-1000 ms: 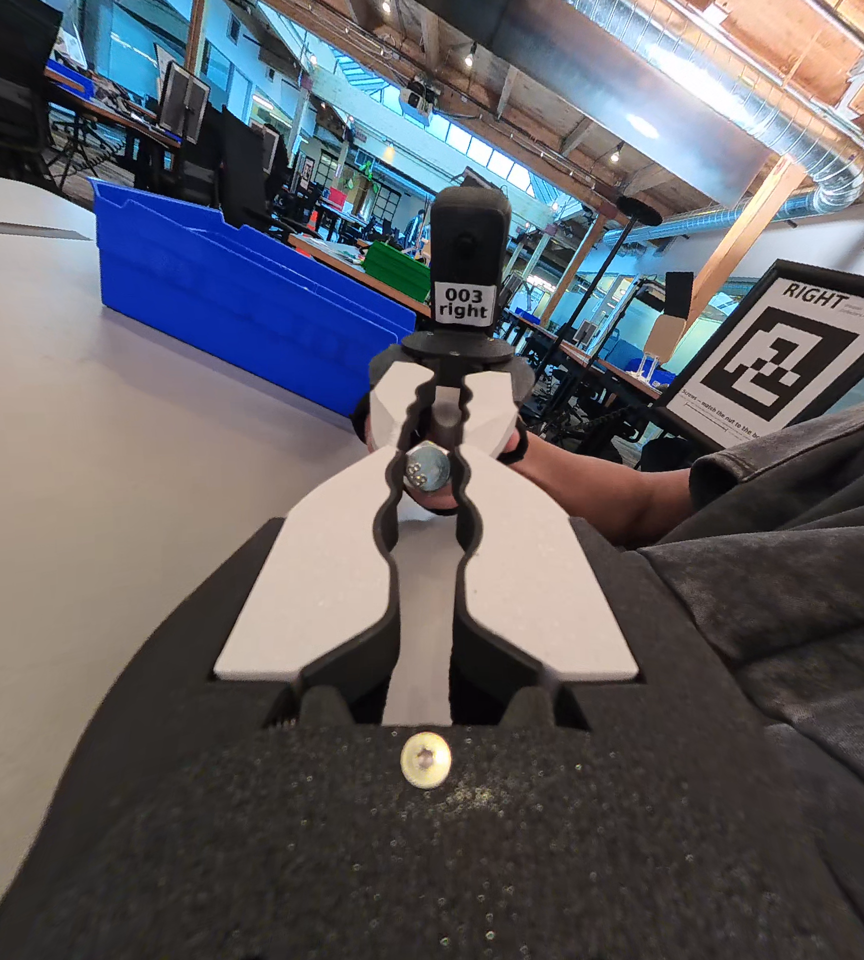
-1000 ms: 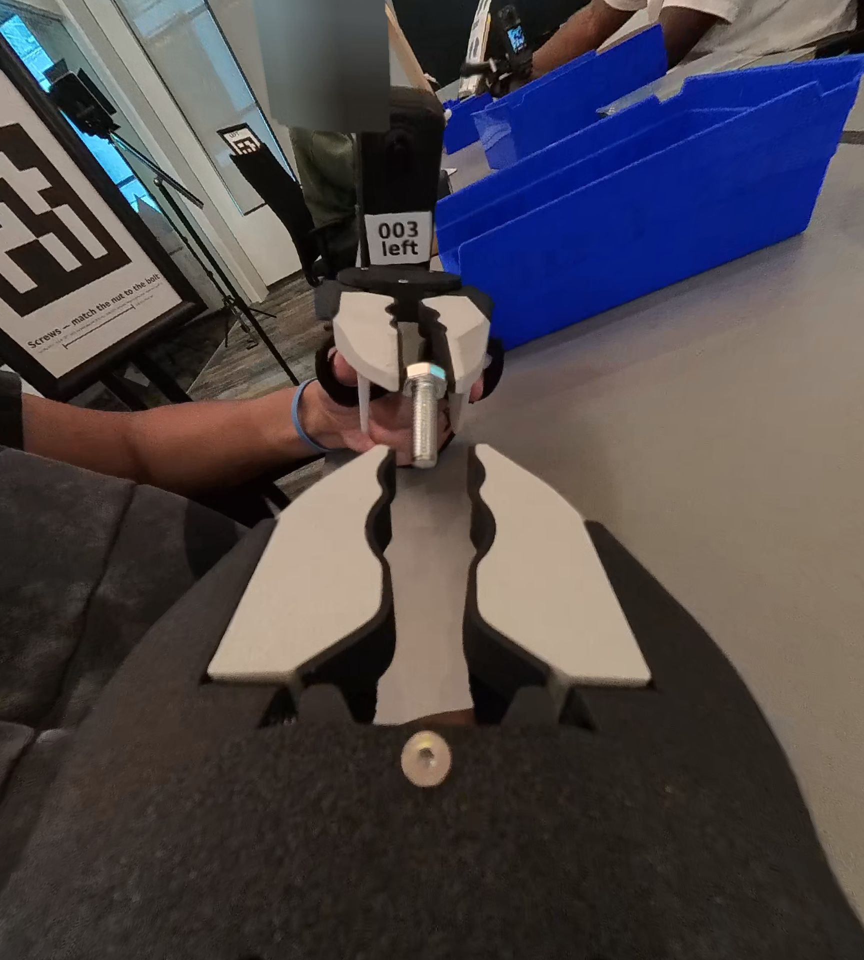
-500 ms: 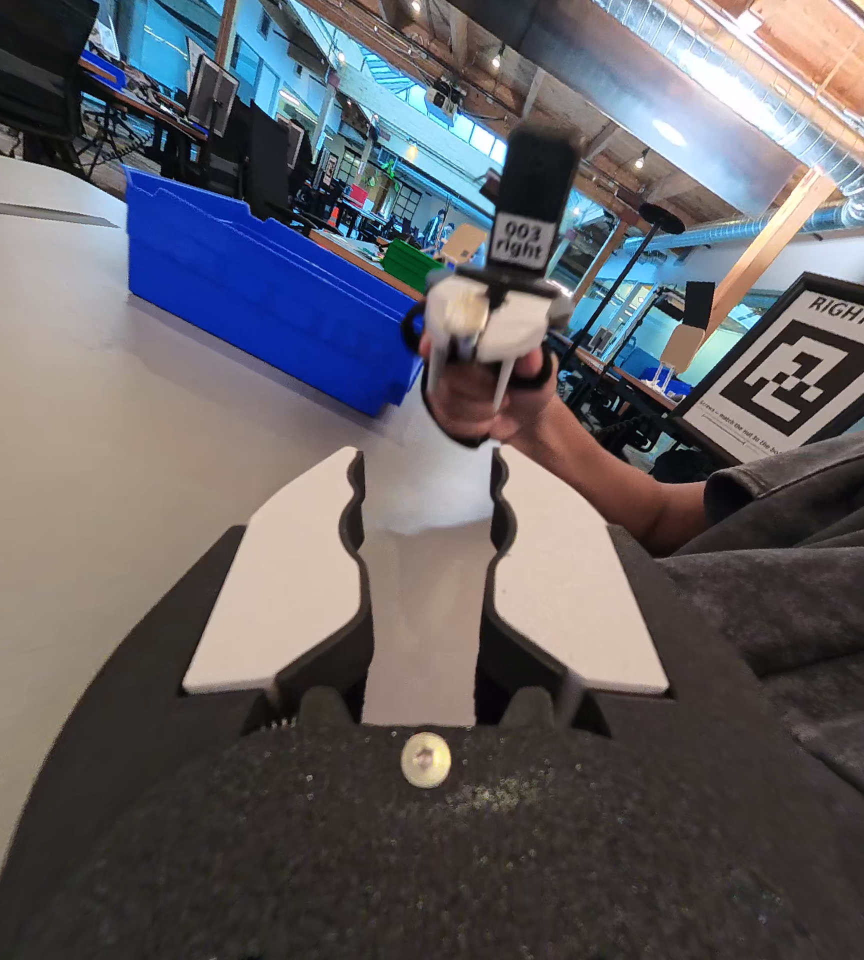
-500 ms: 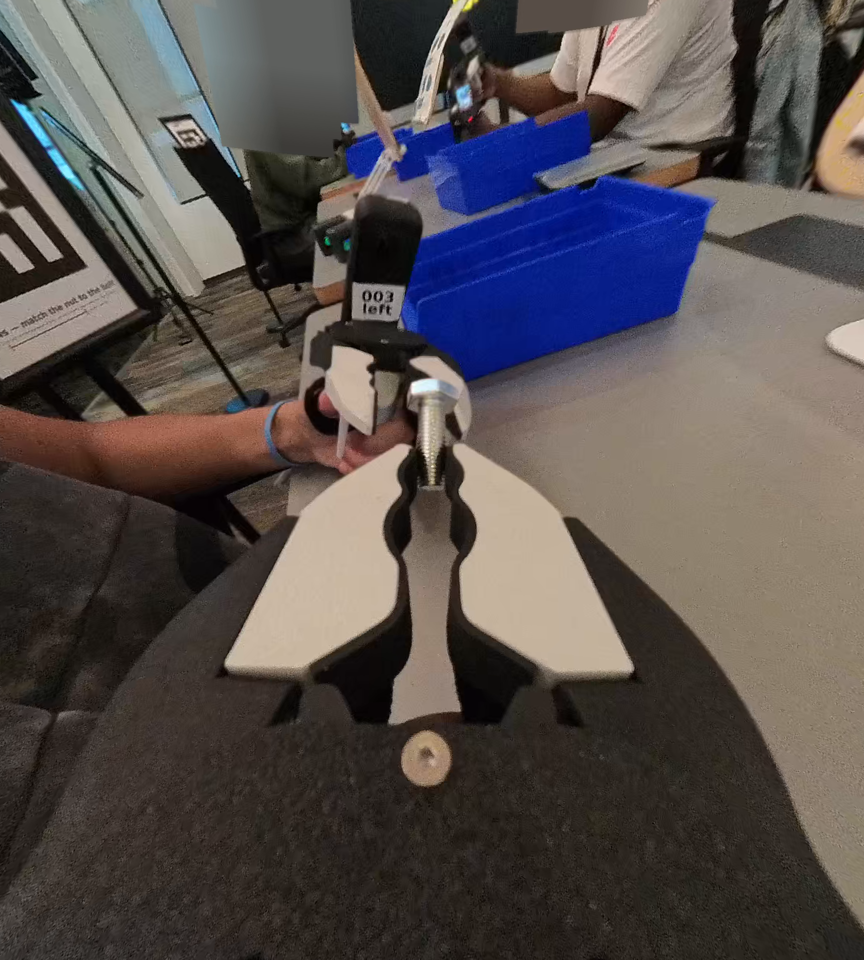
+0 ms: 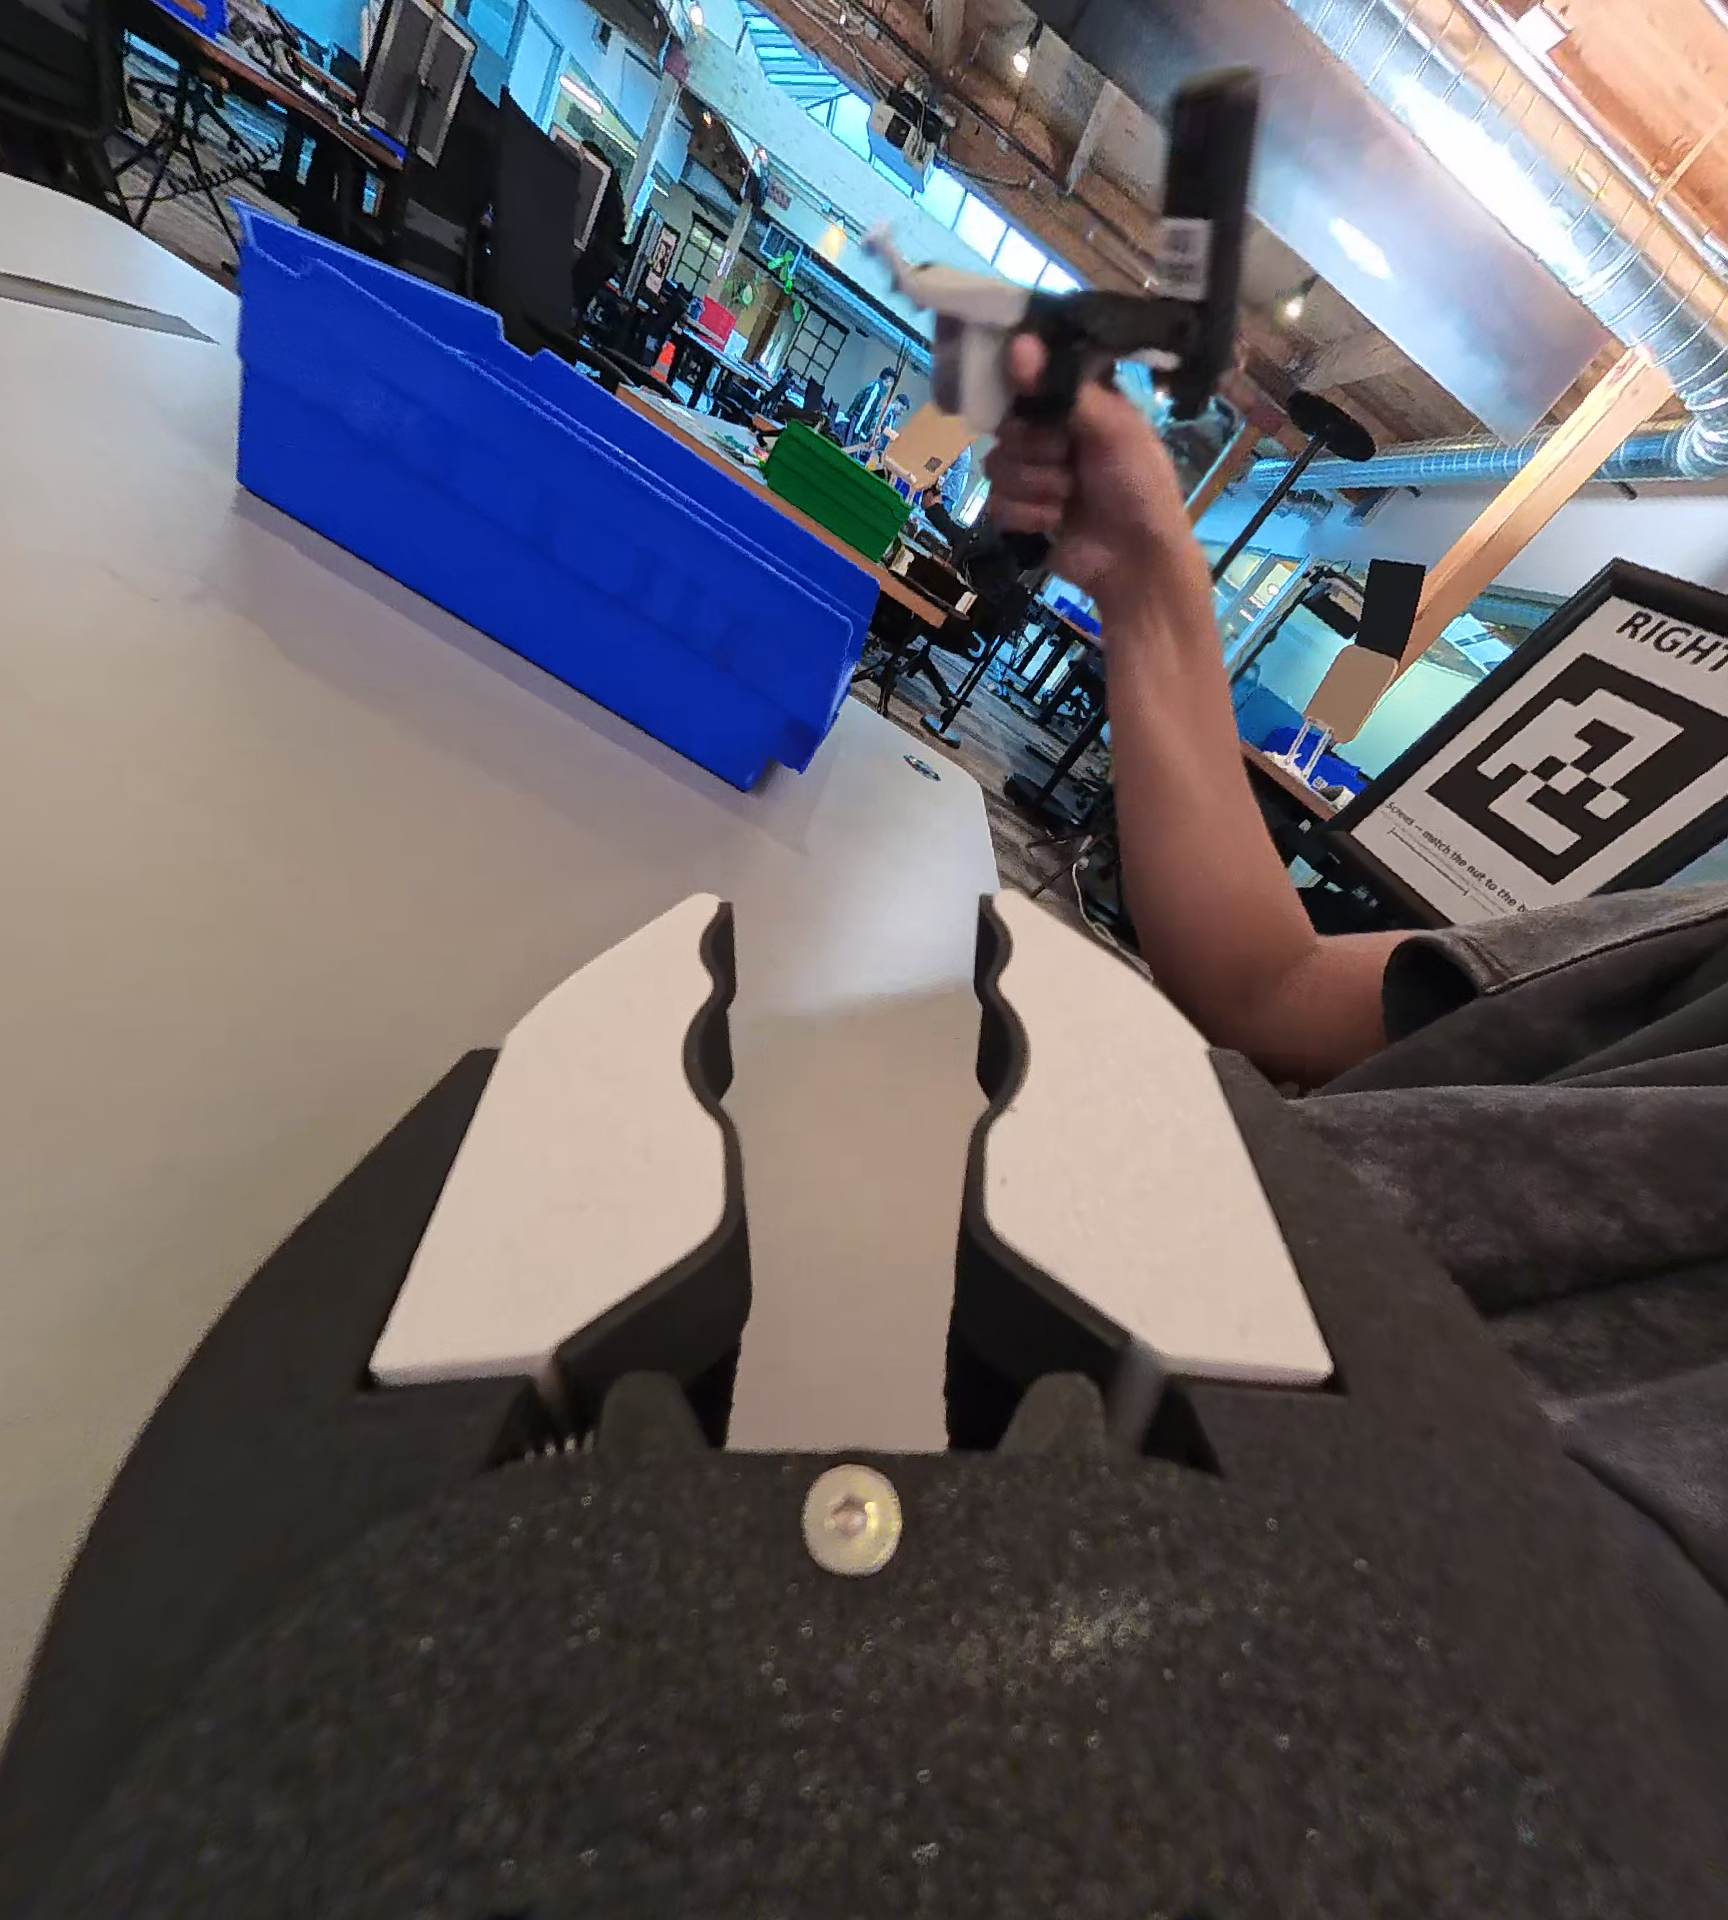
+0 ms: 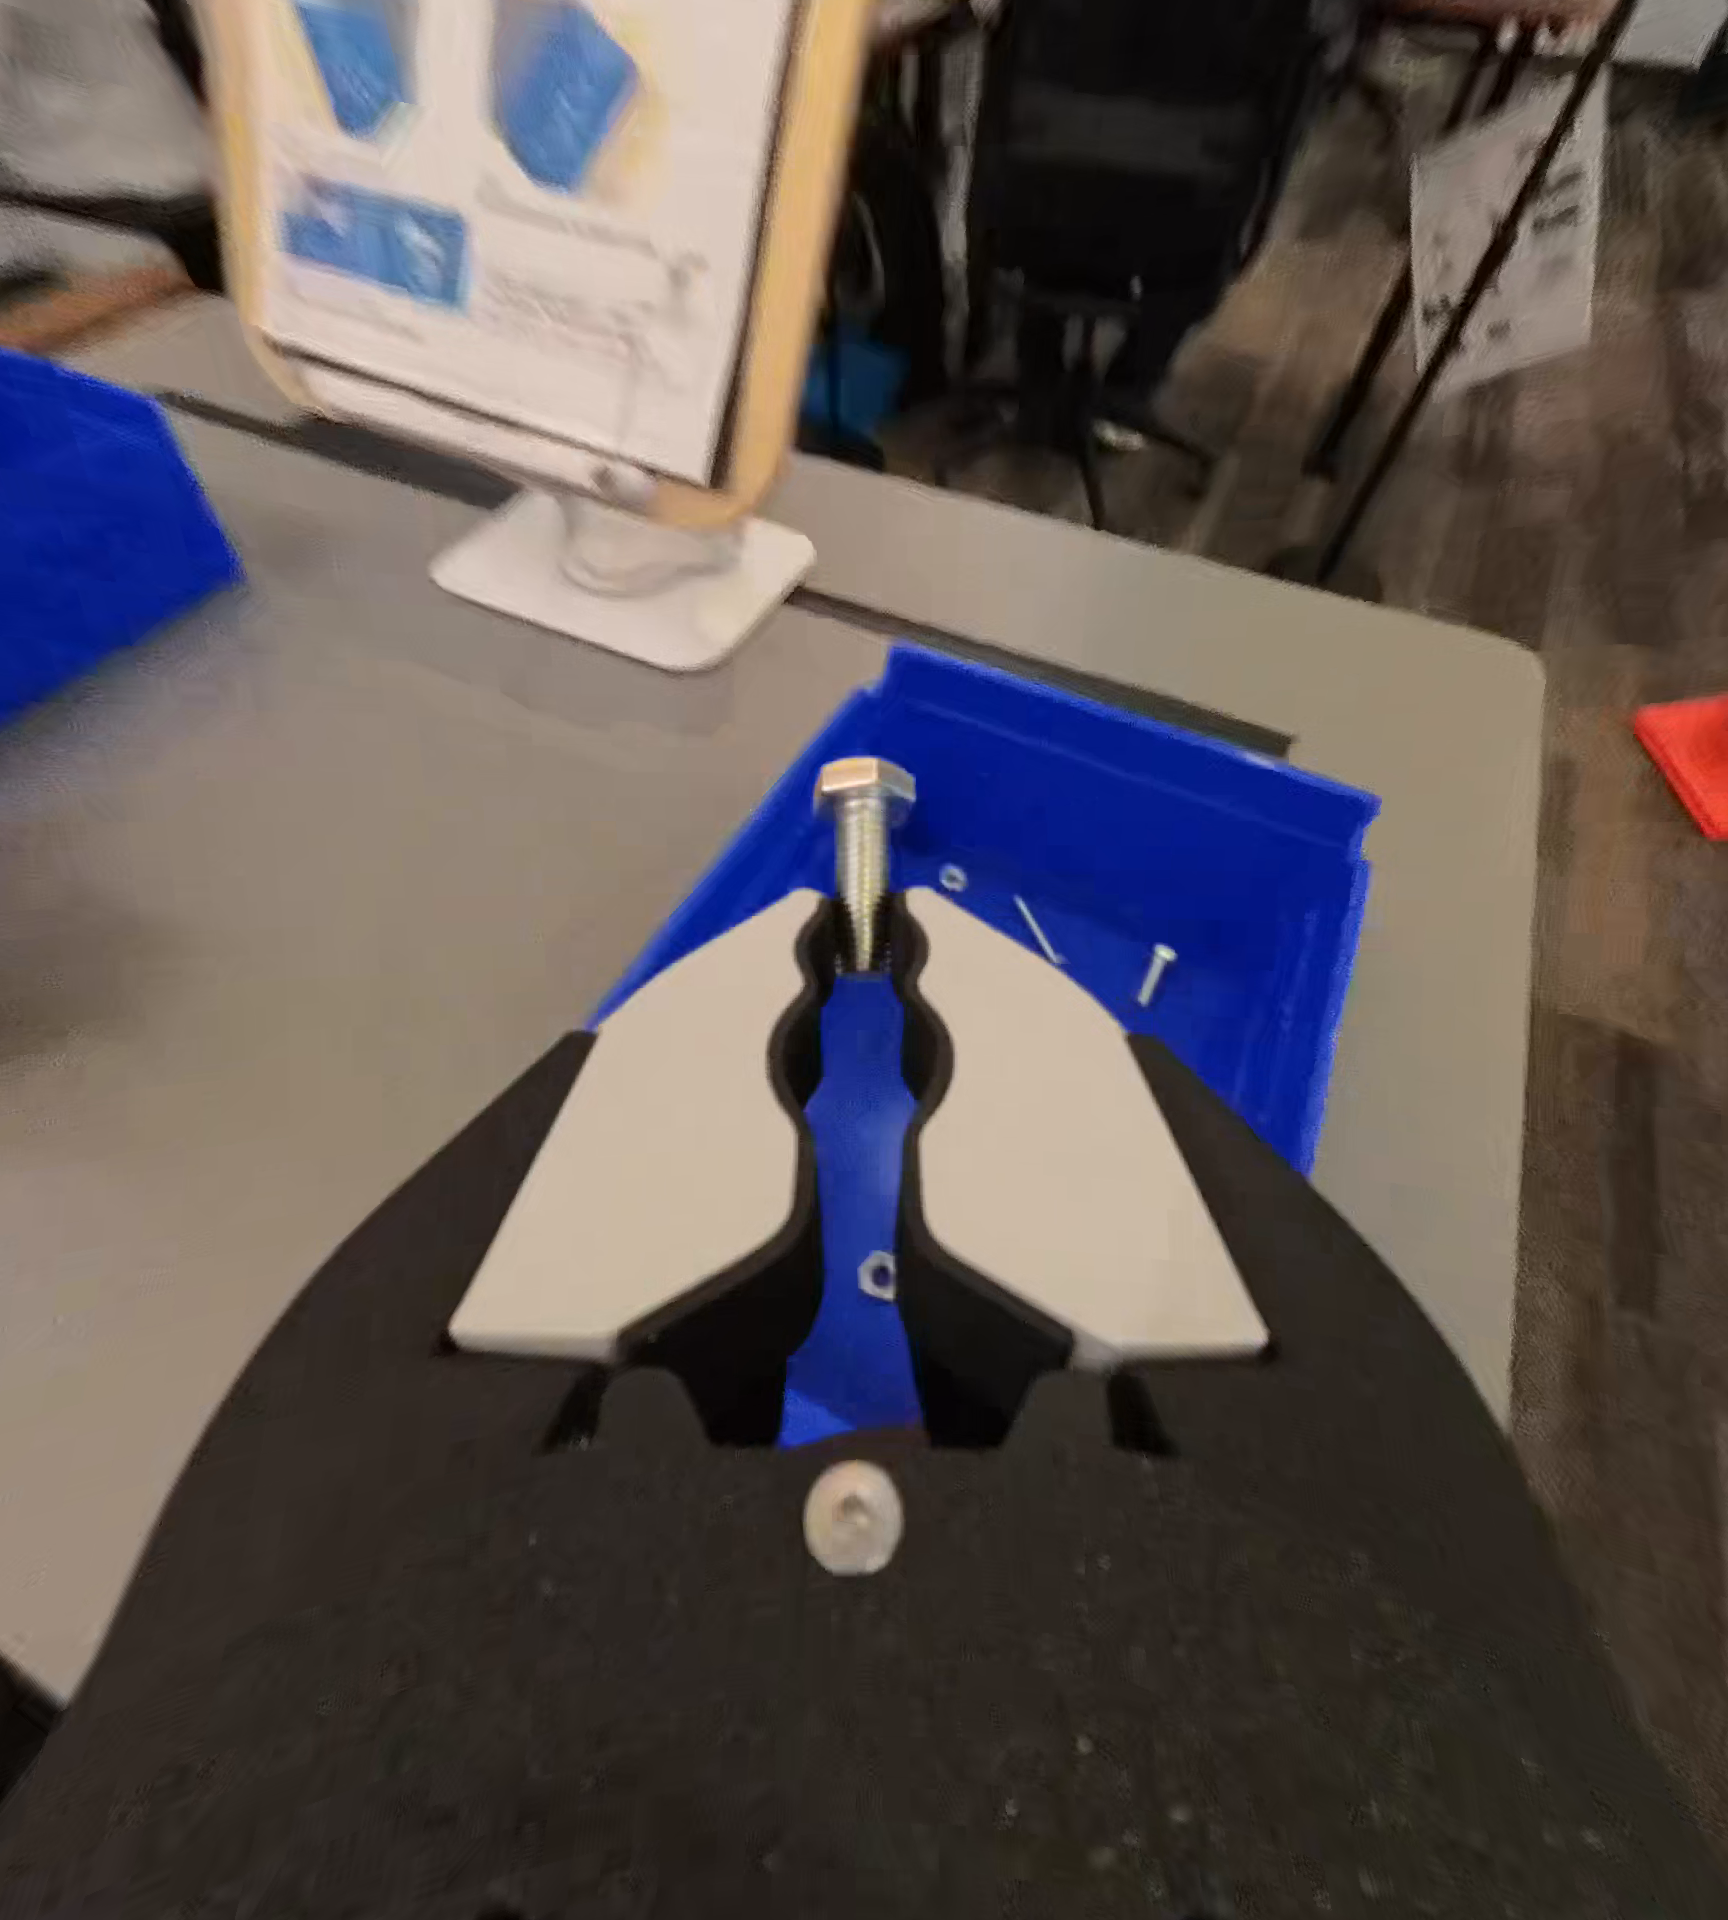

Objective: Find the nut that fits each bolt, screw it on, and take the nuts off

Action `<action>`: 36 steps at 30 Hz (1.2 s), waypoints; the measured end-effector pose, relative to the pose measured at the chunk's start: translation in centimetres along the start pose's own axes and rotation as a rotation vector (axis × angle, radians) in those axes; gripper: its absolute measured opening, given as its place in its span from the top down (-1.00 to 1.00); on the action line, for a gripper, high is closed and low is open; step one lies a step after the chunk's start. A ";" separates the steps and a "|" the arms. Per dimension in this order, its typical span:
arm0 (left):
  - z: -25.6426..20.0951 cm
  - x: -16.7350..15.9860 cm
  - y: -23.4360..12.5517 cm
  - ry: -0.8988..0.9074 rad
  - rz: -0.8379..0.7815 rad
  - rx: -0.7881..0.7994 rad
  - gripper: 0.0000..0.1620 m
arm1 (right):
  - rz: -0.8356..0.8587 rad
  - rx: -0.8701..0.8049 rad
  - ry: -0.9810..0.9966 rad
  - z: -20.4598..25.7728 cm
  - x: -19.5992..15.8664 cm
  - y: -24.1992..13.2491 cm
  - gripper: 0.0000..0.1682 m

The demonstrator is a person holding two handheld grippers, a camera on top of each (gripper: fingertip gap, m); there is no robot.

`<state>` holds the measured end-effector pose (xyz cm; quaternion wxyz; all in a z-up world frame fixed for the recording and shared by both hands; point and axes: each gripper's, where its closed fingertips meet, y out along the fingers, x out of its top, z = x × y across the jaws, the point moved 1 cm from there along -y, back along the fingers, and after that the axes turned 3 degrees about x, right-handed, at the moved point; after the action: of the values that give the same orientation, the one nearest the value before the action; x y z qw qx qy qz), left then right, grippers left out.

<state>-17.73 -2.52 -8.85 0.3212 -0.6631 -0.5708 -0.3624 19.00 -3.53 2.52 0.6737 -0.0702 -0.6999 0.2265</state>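
Sticking forward from the right tongs (image 6: 865, 961), bolt (image 6: 862, 862) clamped.

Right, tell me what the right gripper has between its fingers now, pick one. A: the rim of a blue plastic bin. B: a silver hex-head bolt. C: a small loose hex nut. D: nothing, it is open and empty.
B: in the right wrist view the right gripper is shut on the threaded shank of the silver hex-head bolt, head pointing away, over the blue plastic bin.
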 end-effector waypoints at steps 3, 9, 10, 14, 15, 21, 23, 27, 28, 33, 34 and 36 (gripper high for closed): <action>0.1 0.2 -0.1 -0.009 -0.012 0.003 0.46 | 0.265 0.046 0.073 -2.3 -4.7 7.7 0.87; 0.1 0.1 -0.1 -0.016 -0.004 -0.006 0.47 | 0.668 0.138 0.049 -3.5 -12.5 17.2 0.87; 0.1 0.1 -0.1 -0.016 -0.002 -0.007 0.47 | 0.681 0.151 0.043 -3.3 -12.6 17.7 0.87; 0.1 -0.1 0.0 -0.013 0.011 -0.009 0.48 | 0.757 0.193 0.027 -2.3 -13.5 18.4 0.83; 0.0 -0.1 0.1 -0.014 0.016 -0.012 0.48 | 0.778 0.180 0.017 -2.5 -13.8 18.4 0.81; 0.0 -0.3 0.2 -0.008 0.025 0.000 0.48 | 0.477 0.128 0.077 -2.7 -7.3 13.9 0.71; 0.1 -0.4 0.3 -0.001 0.035 0.012 0.48 | 0.148 0.170 0.116 -0.2 -1.1 10.1 0.70; 0.5 -0.8 0.7 0.021 0.064 0.063 0.48 | -0.369 0.576 0.137 12.9 5.5 3.1 0.74; 0.7 -0.8 0.7 0.027 0.066 0.085 0.49 | -0.402 0.657 0.137 16.0 5.0 2.7 0.73; 2.0 -0.3 0.4 0.053 0.029 0.228 0.54 | -0.329 0.663 0.027 25.1 -2.8 8.1 0.66; 2.1 -0.3 0.4 0.055 0.024 0.238 0.54 | -0.304 0.618 -0.017 25.6 -4.2 9.2 0.66; 2.3 -0.3 0.3 0.046 0.024 0.257 0.54 | -0.296 0.535 -0.104 26.0 -5.8 10.6 0.68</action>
<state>-17.17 -0.74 -10.33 0.4207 -0.6148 -0.5970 -0.2976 -8.01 -2.25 -6.90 0.6571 0.2239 -0.6518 0.3054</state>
